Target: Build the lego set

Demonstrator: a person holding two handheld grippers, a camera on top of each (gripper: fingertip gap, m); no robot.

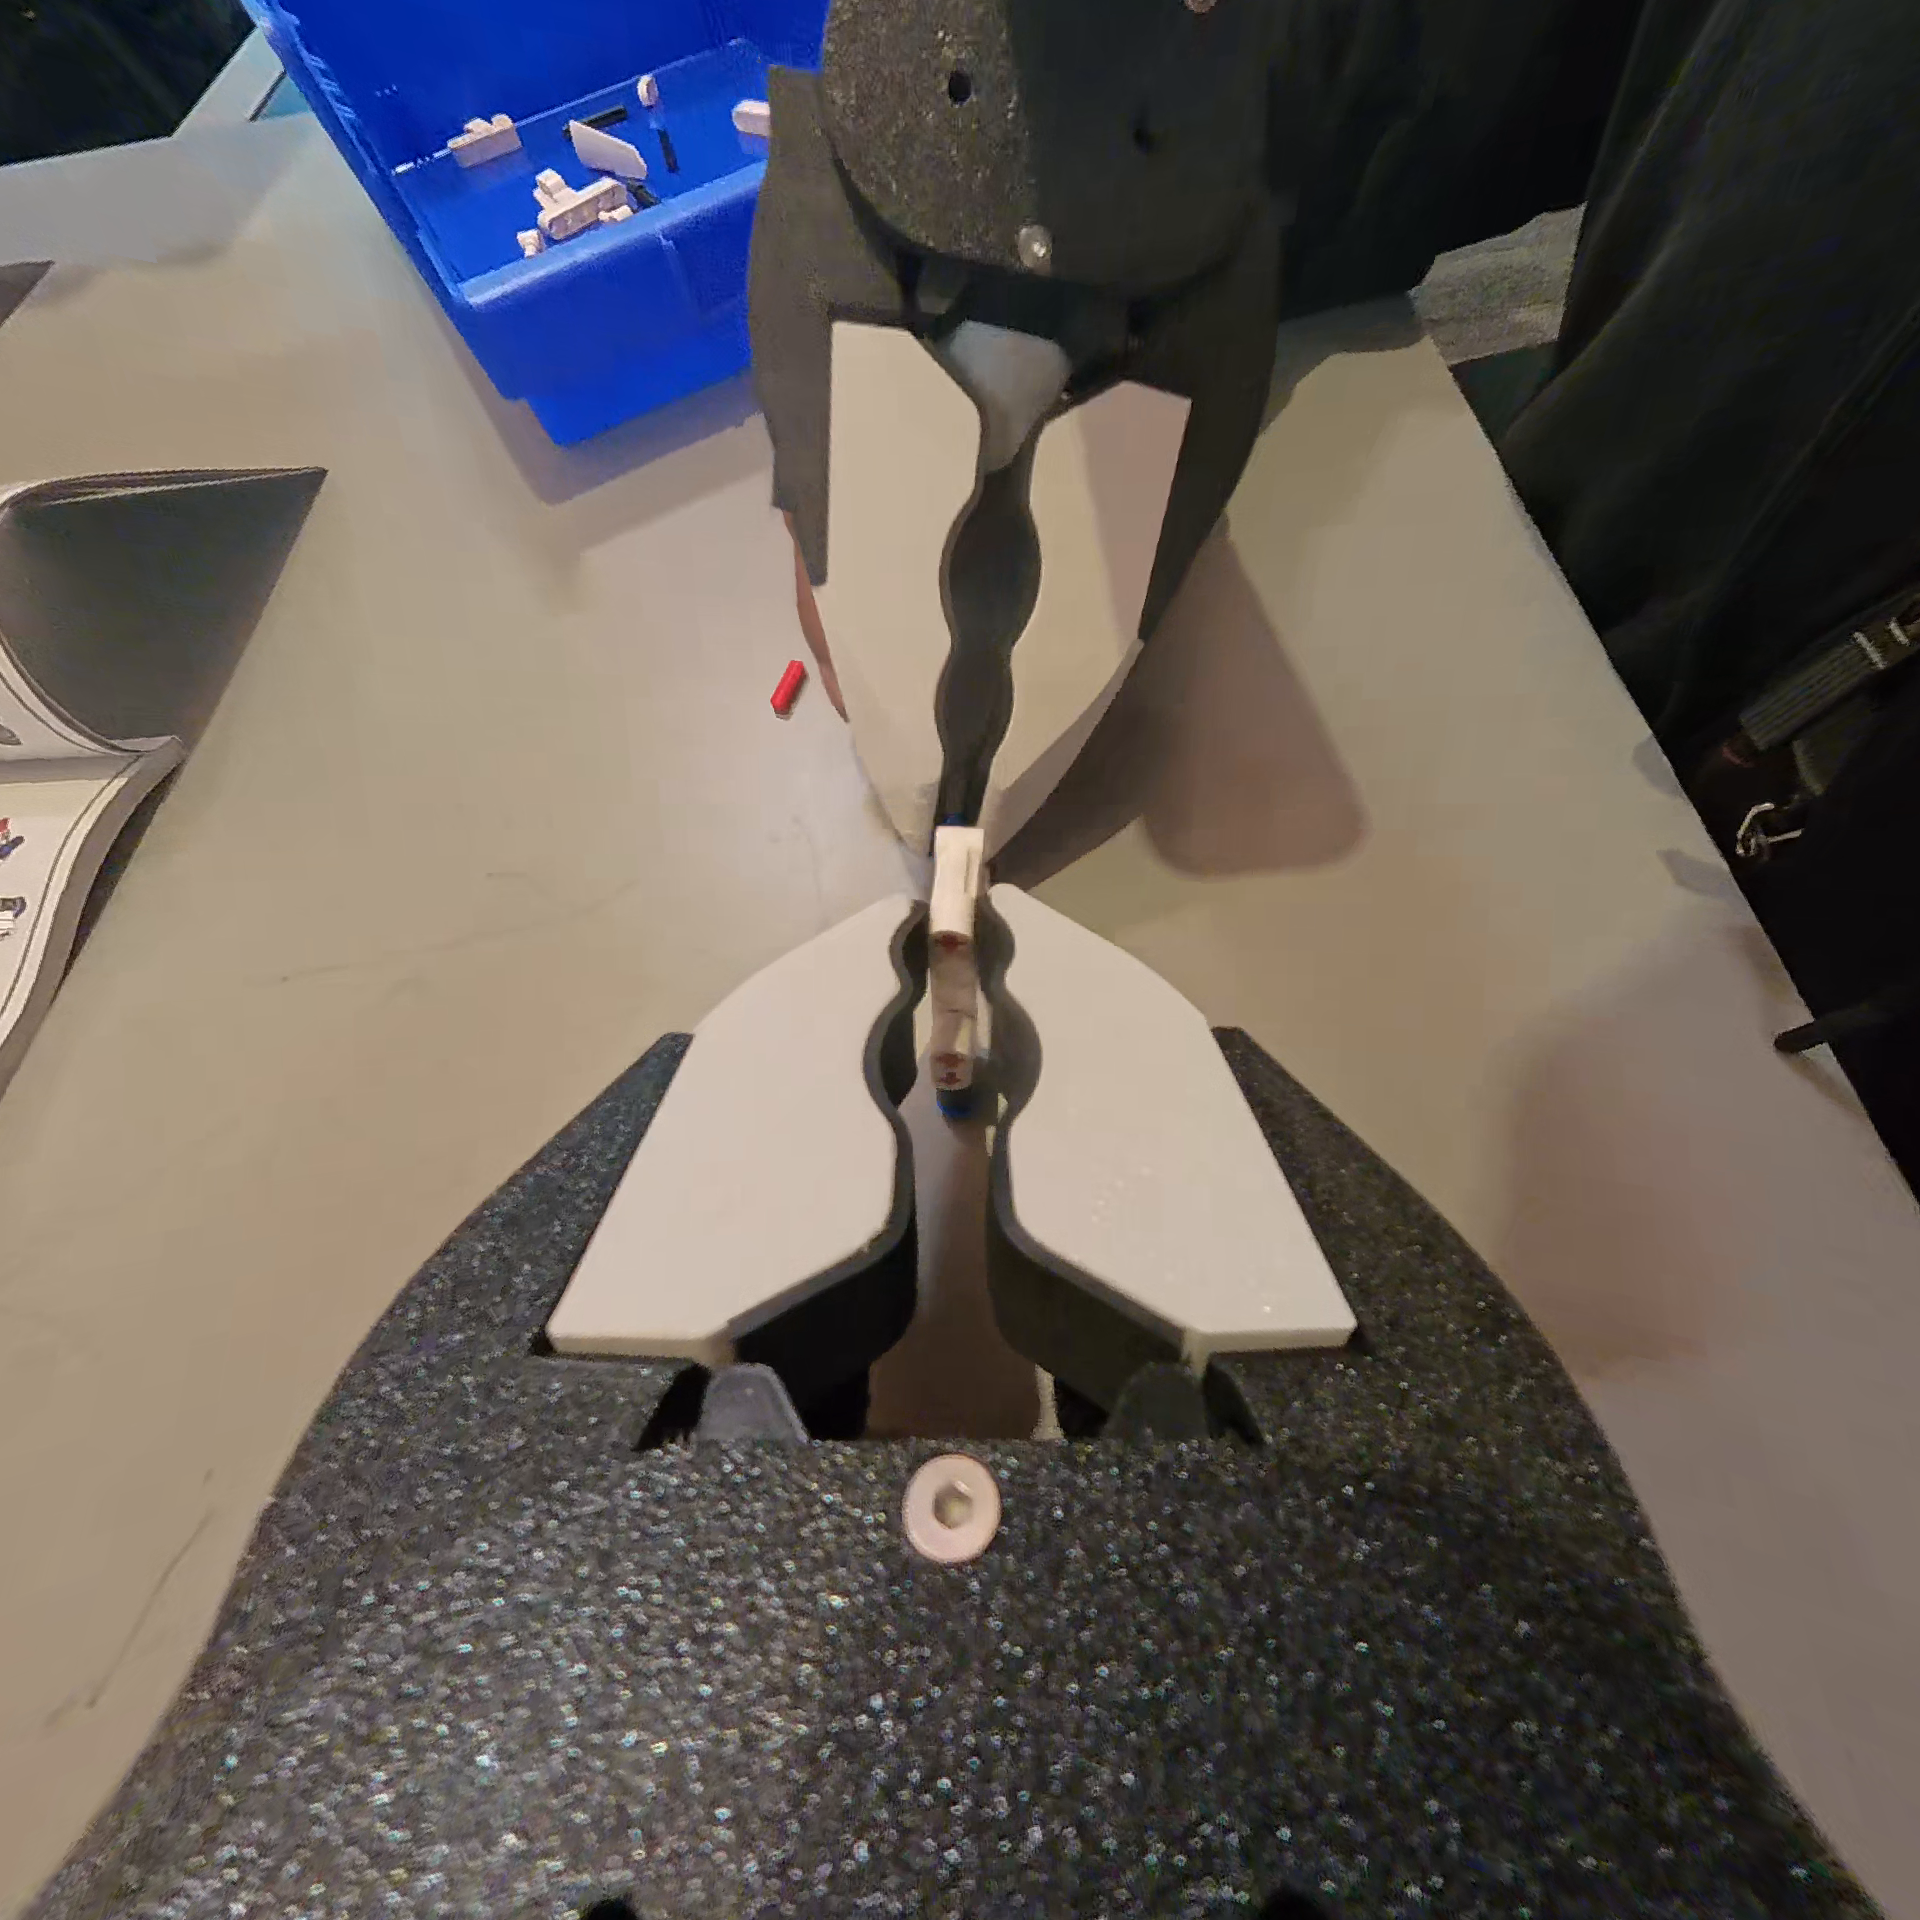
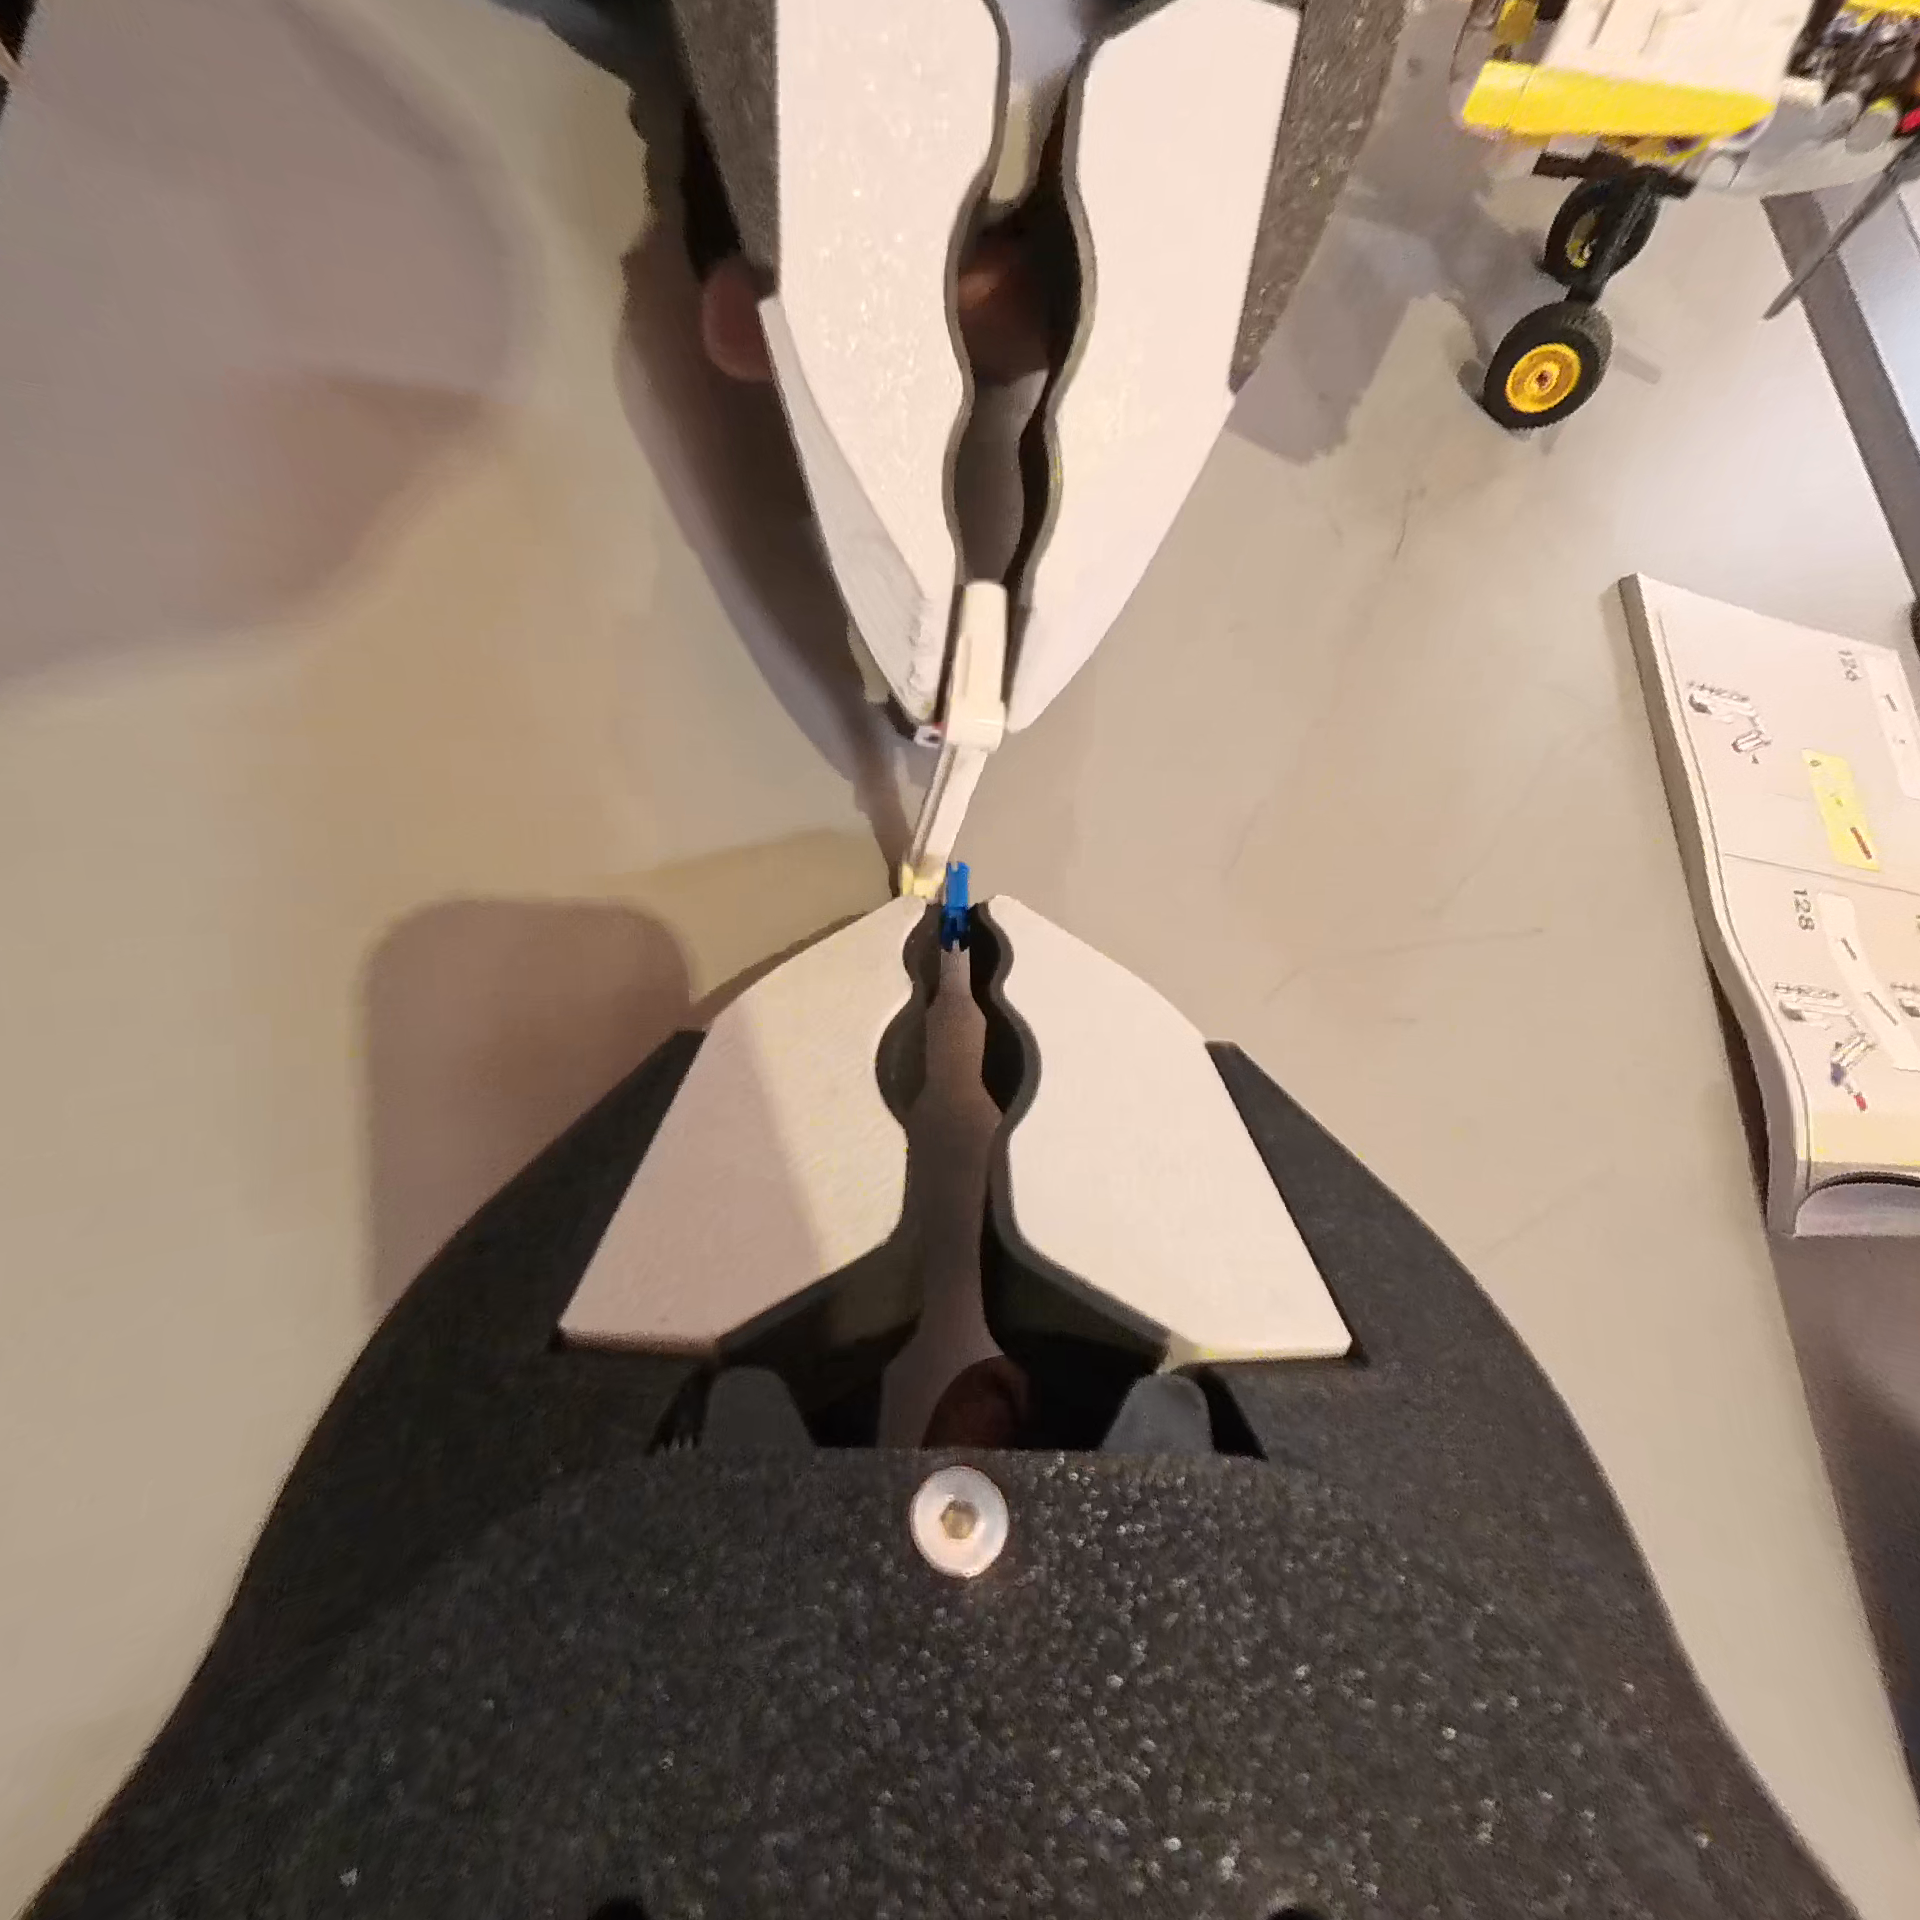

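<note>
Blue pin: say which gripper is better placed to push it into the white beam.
Right, probably. The right gripper holds the blue pin at its fingers' tips, right beside the end of the white beam, which the left gripper clamps.

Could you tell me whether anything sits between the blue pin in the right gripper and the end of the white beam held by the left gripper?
Nothing visible does. The blue pin, pinched at the right gripper's tips, sits right beside the end of the white beam that the left gripper holds, above the bare table.
</note>
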